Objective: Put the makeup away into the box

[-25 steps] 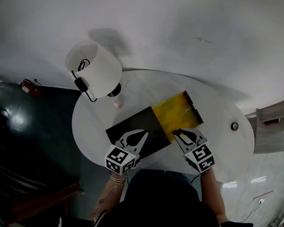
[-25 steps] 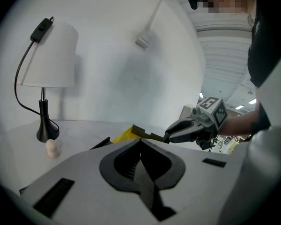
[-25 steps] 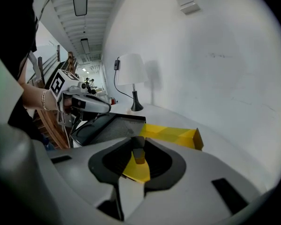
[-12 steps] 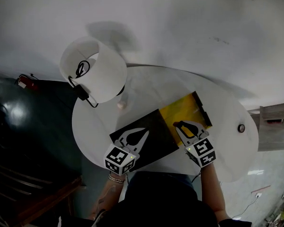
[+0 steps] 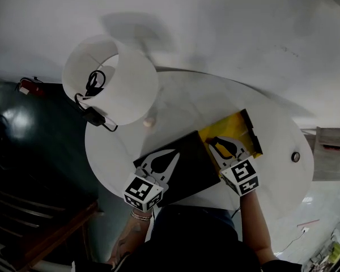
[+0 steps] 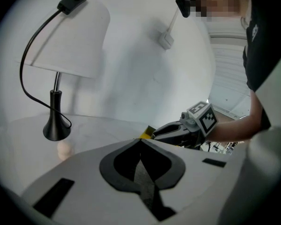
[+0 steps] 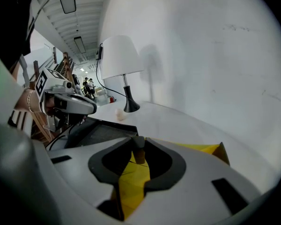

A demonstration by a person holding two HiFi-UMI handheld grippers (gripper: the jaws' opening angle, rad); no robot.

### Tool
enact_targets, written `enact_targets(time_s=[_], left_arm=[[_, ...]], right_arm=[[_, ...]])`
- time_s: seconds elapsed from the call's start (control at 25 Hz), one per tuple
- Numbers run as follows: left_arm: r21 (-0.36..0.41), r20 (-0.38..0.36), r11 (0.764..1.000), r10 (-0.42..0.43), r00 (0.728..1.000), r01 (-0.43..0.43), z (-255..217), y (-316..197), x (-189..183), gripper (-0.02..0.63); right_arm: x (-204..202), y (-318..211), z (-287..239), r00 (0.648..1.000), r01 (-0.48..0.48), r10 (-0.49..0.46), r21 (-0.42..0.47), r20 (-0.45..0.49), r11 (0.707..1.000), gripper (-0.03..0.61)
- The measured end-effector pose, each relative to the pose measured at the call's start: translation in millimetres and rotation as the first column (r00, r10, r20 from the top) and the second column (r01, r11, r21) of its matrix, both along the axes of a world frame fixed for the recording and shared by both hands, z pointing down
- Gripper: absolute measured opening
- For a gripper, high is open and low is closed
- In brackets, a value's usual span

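An open box lies on the round white table (image 5: 187,98): a black tray (image 5: 184,171) on the left and a yellow-lined half (image 5: 241,130) on the right. My right gripper (image 5: 211,141) hangs over the yellow lining (image 7: 131,177) and is shut on a small brown makeup stick (image 7: 138,154) pinched at its tips. Over the black tray my left gripper (image 5: 175,153) is shut, tips together, holding nothing I can see. A beige egg-shaped sponge (image 5: 150,121) lies by the lamp's foot, apart from both grippers.
A table lamp with a white shade (image 5: 110,86), black stem (image 6: 55,121) and dangling cord stands at the table's back left. A small round thing (image 5: 295,157) sits near the table's right edge. A white wall rises just behind the table; dark floor lies to the left.
Both grippers have moved farther out over the box. The right one went from the box's near edge to over the yellow lining, still pinching the stick. The head view has shifted.
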State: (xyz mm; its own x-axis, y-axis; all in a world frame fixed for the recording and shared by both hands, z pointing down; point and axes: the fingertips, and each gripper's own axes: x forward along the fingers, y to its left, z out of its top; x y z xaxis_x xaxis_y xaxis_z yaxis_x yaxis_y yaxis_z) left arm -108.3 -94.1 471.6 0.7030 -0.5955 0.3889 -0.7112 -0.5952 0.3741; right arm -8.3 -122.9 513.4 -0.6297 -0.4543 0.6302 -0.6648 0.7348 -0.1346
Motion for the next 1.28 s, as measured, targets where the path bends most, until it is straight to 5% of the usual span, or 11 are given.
enact_targets(time_s=[1.28], left_arm=[[0.001,-0.014,1.0,0.008,1.0,-0.008,0.8,-7.9,-3.2,0.012]], right_arm=[[4.0,11.2,26.6,0.996,0.014,-0.015,-0.014,-0.09,1.0,0.103]])
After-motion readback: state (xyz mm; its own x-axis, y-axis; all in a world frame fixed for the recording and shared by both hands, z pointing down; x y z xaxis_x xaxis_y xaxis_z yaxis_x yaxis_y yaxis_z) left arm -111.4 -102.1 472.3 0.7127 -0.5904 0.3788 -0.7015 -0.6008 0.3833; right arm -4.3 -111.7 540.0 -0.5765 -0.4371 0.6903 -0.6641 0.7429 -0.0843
